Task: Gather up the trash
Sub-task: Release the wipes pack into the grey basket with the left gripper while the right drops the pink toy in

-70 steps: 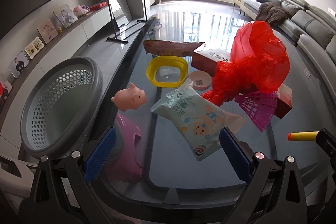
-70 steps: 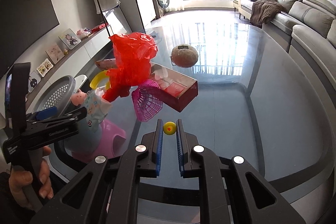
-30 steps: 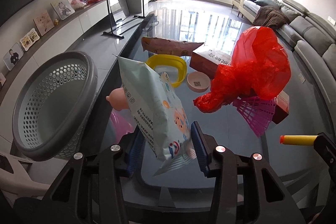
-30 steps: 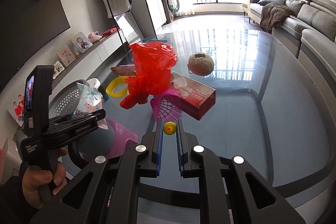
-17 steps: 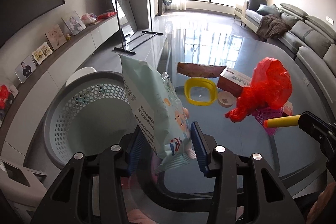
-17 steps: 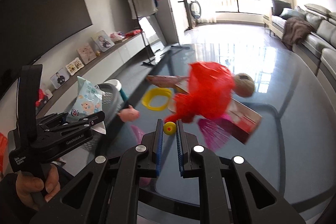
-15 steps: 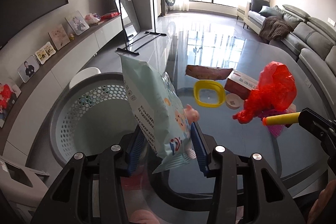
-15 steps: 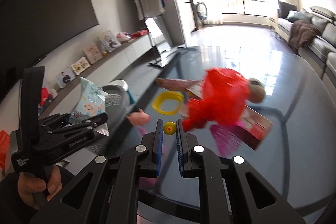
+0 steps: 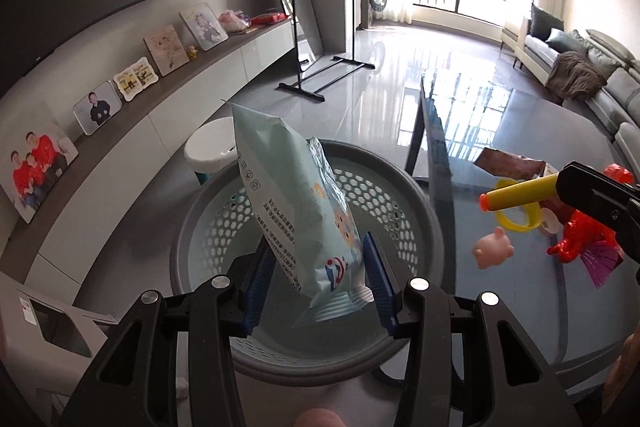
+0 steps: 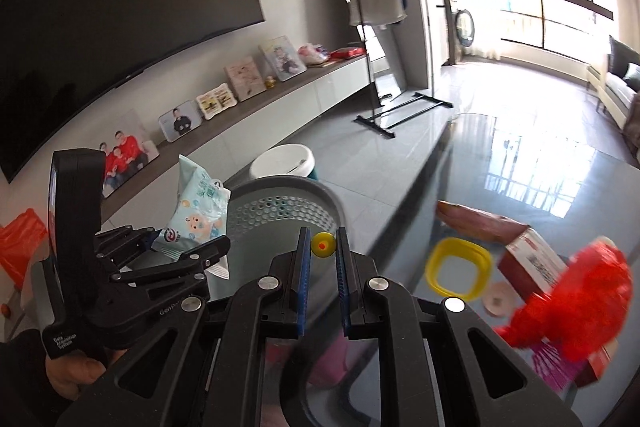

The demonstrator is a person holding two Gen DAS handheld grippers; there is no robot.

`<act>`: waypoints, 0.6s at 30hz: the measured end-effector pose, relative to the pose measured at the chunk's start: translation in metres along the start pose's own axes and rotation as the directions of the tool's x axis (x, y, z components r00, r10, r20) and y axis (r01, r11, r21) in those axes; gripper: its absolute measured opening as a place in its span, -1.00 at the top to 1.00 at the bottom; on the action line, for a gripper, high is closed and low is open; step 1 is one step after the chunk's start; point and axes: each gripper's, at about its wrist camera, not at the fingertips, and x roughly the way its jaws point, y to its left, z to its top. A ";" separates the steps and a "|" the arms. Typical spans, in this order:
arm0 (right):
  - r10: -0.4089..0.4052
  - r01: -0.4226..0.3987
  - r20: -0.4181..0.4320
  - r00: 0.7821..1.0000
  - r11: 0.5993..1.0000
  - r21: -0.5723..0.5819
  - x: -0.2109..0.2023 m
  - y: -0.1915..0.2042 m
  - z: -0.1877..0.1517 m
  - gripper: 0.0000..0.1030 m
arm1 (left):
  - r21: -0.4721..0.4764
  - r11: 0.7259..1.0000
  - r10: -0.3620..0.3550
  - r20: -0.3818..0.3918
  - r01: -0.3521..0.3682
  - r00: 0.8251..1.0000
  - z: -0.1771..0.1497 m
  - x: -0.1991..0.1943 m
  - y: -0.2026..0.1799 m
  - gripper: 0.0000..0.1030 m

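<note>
While you hold the wipes packet (image 9: 296, 211) over the grey basket (image 9: 400, 187), nothing has gone into it as far as the left wrist view shows; the perforated wall and what shows of the floor look bare, though the packet hides part of the inside. Your left gripper (image 9: 320, 283) is clamped on the lower end of that packet, its blue pads pressing both sides, the packet standing tilted above the basket's mouth; your right gripper (image 10: 323, 263) is squeezed narrow on a yellow foam dart (image 10: 323, 245), whose orange tip pokes out toward the basket in the left view. Judging from this, the first two pieces are lifted and close to the drop, but neither is released yet. Left on the glass table (image 10: 540, 195) are the red plastic bag (image 10: 576, 299), the brown wrapper (image 10: 476, 223), the red box (image 10: 532, 263), the yellow ring (image 10: 458, 273), a small round lid (image 10: 498, 301) and the pink pig toy (image 9: 493, 251); which of these count as trash you must judge.
</note>
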 end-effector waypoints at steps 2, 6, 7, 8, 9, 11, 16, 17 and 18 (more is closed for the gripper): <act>0.025 -0.025 -0.026 0.999 1.000 -0.015 0.018 0.006 0.002 0.76 | -0.020 1.000 0.010 -0.011 -0.010 1.000 0.000 0.007 0.008 0.14; 0.064 -0.066 -0.077 0.995 0.998 -0.024 0.048 0.012 0.004 0.76 | -0.044 0.998 0.034 -0.033 -0.036 0.999 -0.003 0.019 0.022 0.14; 0.083 -0.085 -0.093 0.992 0.996 -0.018 0.055 0.012 0.004 0.76 | -0.050 0.998 0.039 -0.039 -0.041 0.998 -0.004 0.022 0.024 0.14; 0.096 -0.098 -0.106 0.990 0.995 -0.013 0.060 0.011 0.004 0.76 | -0.055 0.998 0.040 -0.045 -0.043 0.998 -0.005 0.024 0.025 0.14; 0.103 -0.104 -0.121 0.987 0.995 -0.009 0.067 0.011 0.004 0.76 | -0.061 0.997 0.039 -0.054 -0.043 0.998 -0.005 0.026 0.027 0.14; 0.105 -0.107 -0.142 0.984 0.994 -0.007 0.077 0.010 0.005 0.76 | -0.067 0.997 0.041 -0.069 -0.045 0.997 -0.006 0.031 0.028 0.11; 0.115 -0.116 -0.174 0.978 0.993 0.005 0.090 0.007 0.001 0.76 | -0.068 0.997 0.039 -0.094 -0.046 0.995 -0.008 0.036 0.028 0.03; 0.114 -0.114 -0.174 0.978 0.993 0.010 0.090 0.005 0.000 0.68 | -0.068 0.997 0.041 -0.095 -0.048 0.995 -0.008 0.037 0.028 -0.09; 0.109 -0.108 -0.173 0.979 0.994 0.012 0.092 0.004 0.001 0.59 | -0.070 0.996 0.045 -0.095 -0.051 0.995 -0.008 0.037 0.029 -0.14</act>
